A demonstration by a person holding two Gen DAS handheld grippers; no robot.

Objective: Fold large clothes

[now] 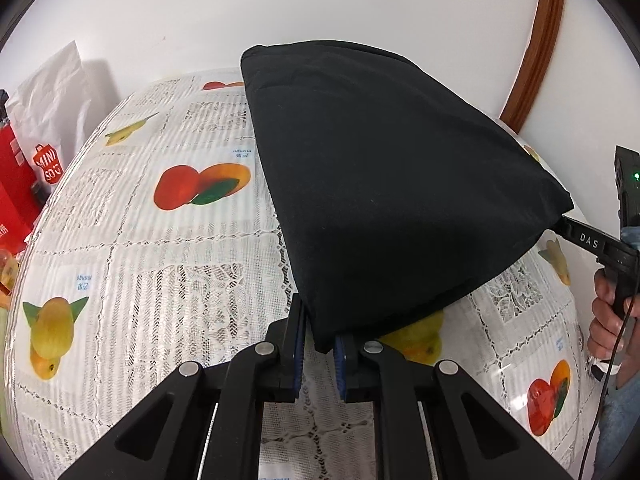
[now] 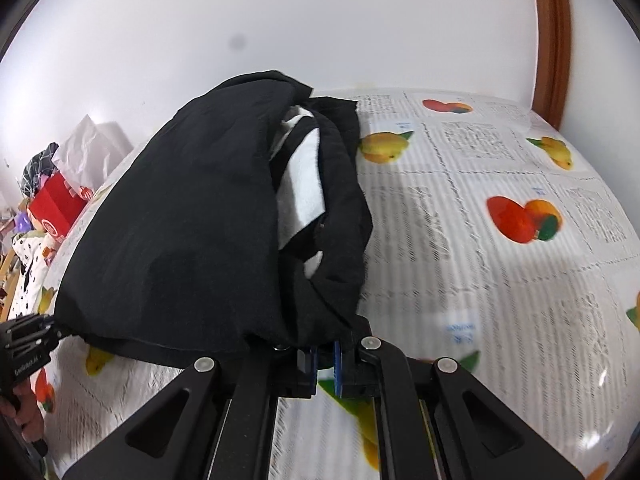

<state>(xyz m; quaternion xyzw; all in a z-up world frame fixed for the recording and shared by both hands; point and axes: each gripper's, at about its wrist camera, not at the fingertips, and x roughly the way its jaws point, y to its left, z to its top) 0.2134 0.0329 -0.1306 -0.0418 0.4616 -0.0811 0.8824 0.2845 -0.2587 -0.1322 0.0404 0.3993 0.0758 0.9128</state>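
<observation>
One black garment [image 1: 384, 184] hangs stretched between two sets of tongs above the desk [image 1: 168, 280], its long axis running left to right between them, its far edge lifted toward the wall. The left tongs [image 1: 320, 350] pinch its near left corner. The right tongs [image 2: 326, 356] pinch the opposite corner, where white lining shows inside the folds. One red bag [image 1: 16, 184] stands far left.

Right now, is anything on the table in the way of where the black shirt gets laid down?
Nothing visible. Both grippers, left and right, already pinch the black garment, and the fruit-print tablecloth beside it is bare. The red bag sits off at the edge.
</observation>
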